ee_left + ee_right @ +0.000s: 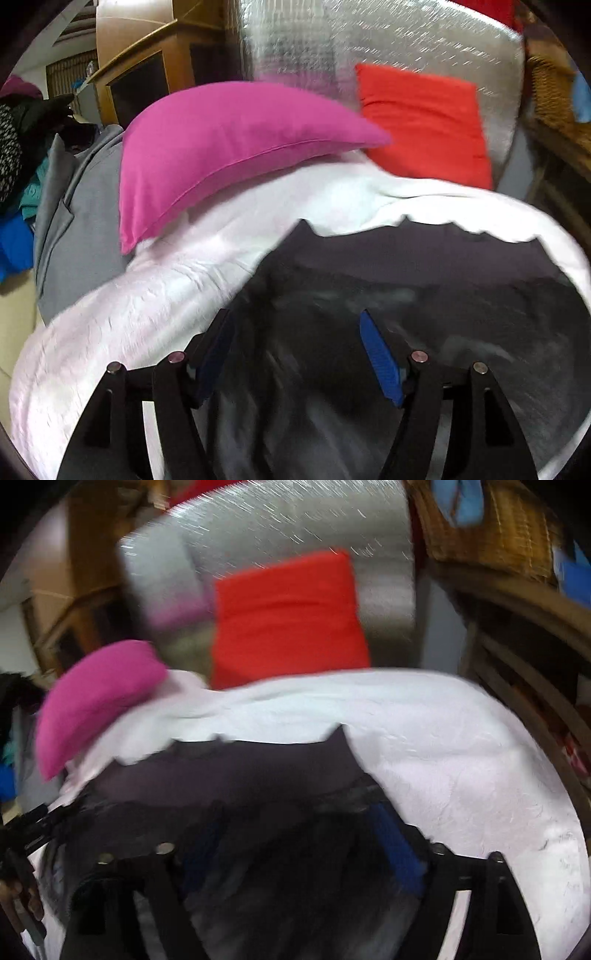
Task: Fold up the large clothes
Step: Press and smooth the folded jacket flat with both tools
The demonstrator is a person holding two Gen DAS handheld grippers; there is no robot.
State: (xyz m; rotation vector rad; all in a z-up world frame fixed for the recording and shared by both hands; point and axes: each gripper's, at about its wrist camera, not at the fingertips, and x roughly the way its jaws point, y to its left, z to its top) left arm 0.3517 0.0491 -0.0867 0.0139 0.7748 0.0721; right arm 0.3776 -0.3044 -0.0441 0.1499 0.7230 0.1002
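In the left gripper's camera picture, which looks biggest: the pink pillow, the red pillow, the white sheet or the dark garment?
1. white sheet
2. dark garment, enlarged by nearness to the camera
3. pink pillow
4. red pillow, farthest back

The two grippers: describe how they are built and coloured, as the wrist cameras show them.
The left gripper has black angular linkage arms with round silver pivot pins and ribbed blue pads on its fingers. The right gripper looks the same: black arms, silver pins, blue pads, though blurred. No cables or markings show.

Your views are evenly lit indoors but motion-smeared, worst on the right wrist; the silver panel [388, 44] glares in streaks, and fisheye edges go dark.
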